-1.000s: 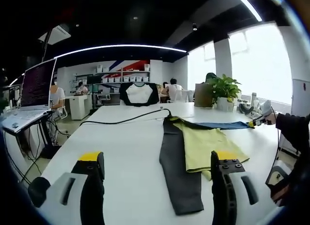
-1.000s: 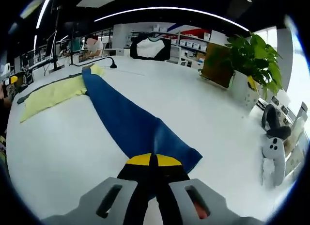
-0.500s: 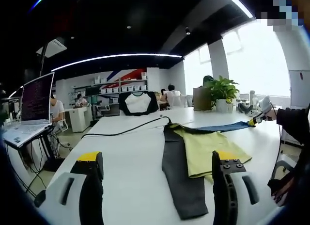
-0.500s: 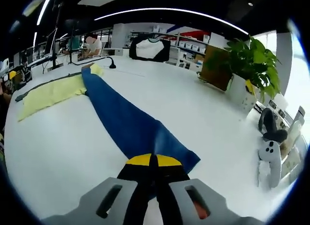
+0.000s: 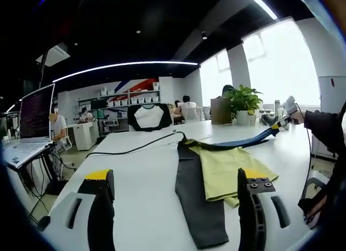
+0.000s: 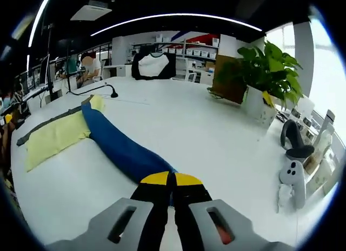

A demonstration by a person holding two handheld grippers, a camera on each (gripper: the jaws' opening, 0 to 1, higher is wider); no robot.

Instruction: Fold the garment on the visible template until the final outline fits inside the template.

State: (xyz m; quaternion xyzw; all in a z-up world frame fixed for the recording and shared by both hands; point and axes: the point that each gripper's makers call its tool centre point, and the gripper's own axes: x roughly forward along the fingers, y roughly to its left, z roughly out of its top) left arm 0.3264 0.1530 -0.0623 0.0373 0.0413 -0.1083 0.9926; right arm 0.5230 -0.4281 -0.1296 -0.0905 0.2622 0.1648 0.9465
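The garment lies spread on the white table point(image 5: 135, 175): a yellow body point(image 5: 227, 167), a dark grey sleeve point(image 5: 197, 202) and a blue sleeve point(image 5: 243, 140). My left gripper point(image 5: 175, 175) hovers open just in front of the grey sleeve, with nothing between its jaws. My right gripper point(image 6: 172, 180) is shut on the end of the blue sleeve point(image 6: 116, 148), which rises off the table towards it in a narrow bunched strip. In the right gripper view the yellow body point(image 6: 54, 137) lies flat at the left. In the left gripper view the right gripper point(image 5: 282, 123) holds the sleeve end up at the far right.
A black cable point(image 5: 135, 148) runs across the table behind the garment. A laptop point(image 5: 32, 113) stands at the left. A potted plant point(image 6: 265, 72) and a brown box point(image 6: 230, 80) stand at the far right, with headphones point(image 6: 292, 140) and white controllers point(image 6: 289, 175) nearer.
My right gripper has lifted the blue sleeve end off the table and pulled it; the sleeve went from flat and wide to a narrow raised strip. The left gripper stays open.
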